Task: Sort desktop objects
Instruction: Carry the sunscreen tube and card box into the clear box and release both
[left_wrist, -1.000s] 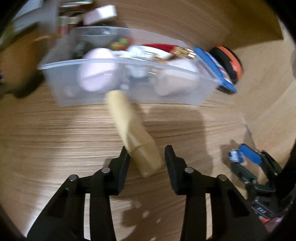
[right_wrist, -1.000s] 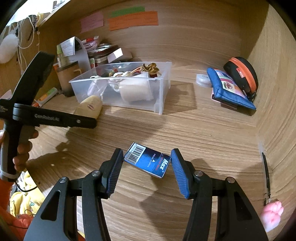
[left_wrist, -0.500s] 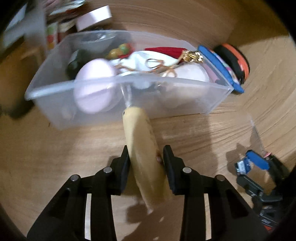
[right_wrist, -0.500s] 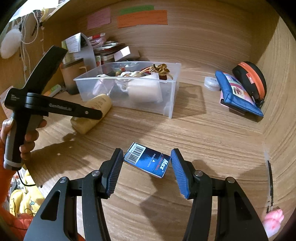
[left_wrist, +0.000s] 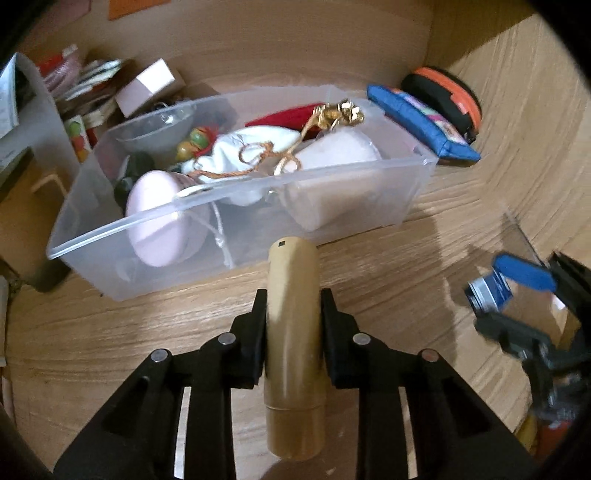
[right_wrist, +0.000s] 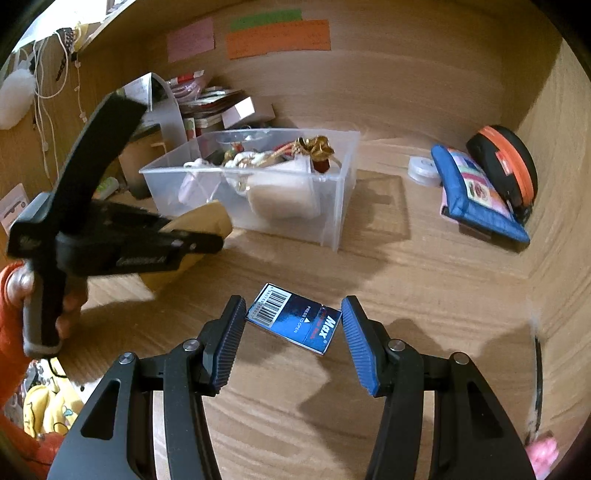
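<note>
Left gripper (left_wrist: 291, 328): fingers clamped on tan tube (left_wrist: 293, 332), front end near clear bin (left_wrist: 236, 206) rim at 12 o'clock. Right gripper (right_wrist: 291, 339): fingers partly spread, straddling blue box (right_wrist: 295, 319) flat on worktop (right_wrist: 424, 277); bare wood toward 2 o'clock.

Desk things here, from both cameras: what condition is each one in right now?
Tan tube: clamped in the left gripper, cap end toward the camera.
Clear bin: lidless, already holding items.
Blue box: flat on the desk, between the right gripper's jaws, untouched.
Blue pouch: closed, lying flat.
Black and orange case: zipped shut.
</note>
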